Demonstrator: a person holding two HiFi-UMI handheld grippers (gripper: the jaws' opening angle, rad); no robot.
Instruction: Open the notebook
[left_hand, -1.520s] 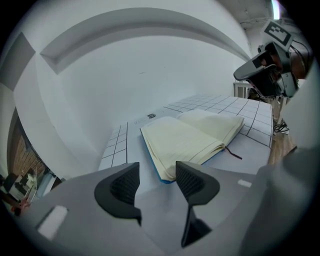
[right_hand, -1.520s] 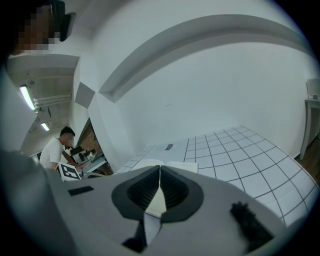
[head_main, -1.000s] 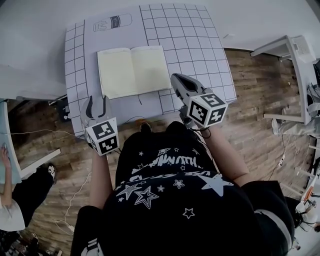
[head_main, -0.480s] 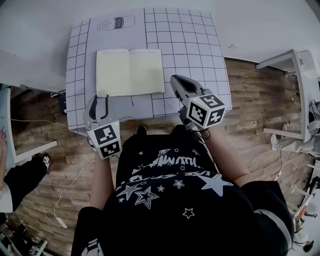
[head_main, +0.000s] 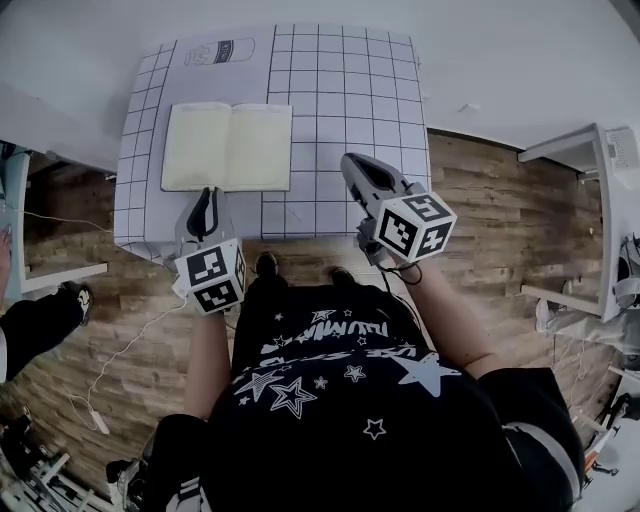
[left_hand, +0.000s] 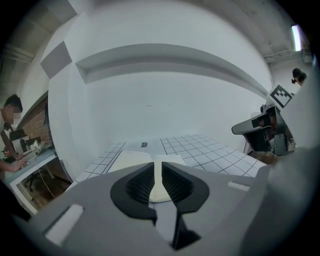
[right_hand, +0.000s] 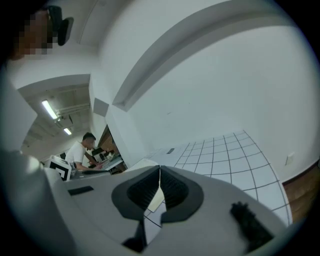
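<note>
Grippers clear of the opened notebook (head_main: 228, 147) on the table (head_main: 345, 80).
Left gripper (left_hand: 154, 167): jaws just closing, a slit apart, nothing between. Right gripper (right_hand: 159, 172): jaws together, empty.

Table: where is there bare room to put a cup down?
The right side of the table, between the notebook and the right edge, is bare. So is the strip behind the notebook. The near edge is crowded: the left gripper, its empty jaws just closing, and the right gripper hang there.
</note>
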